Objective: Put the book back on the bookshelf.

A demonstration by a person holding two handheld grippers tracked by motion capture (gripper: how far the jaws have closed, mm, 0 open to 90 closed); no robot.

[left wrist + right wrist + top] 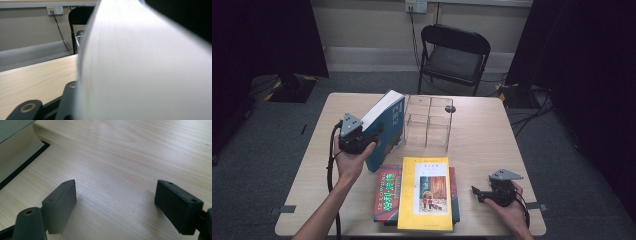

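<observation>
The thick blue book [384,127] stands tilted on the desk [482,145], its long axis running from 7 to 1 o'clock, its top leaning towards the clear organizer [428,122] at its 3 o'clock. The left fingers [371,136] pinch its lower page edge; this hand is nearer. The right fingers [120,202] are spread, resting idle at 5 o'clock.

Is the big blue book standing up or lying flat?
Standing up, tilted. The big blue book rests on its bottom edge on the table, leaning away from the clear rack, held by the left gripper.
</observation>
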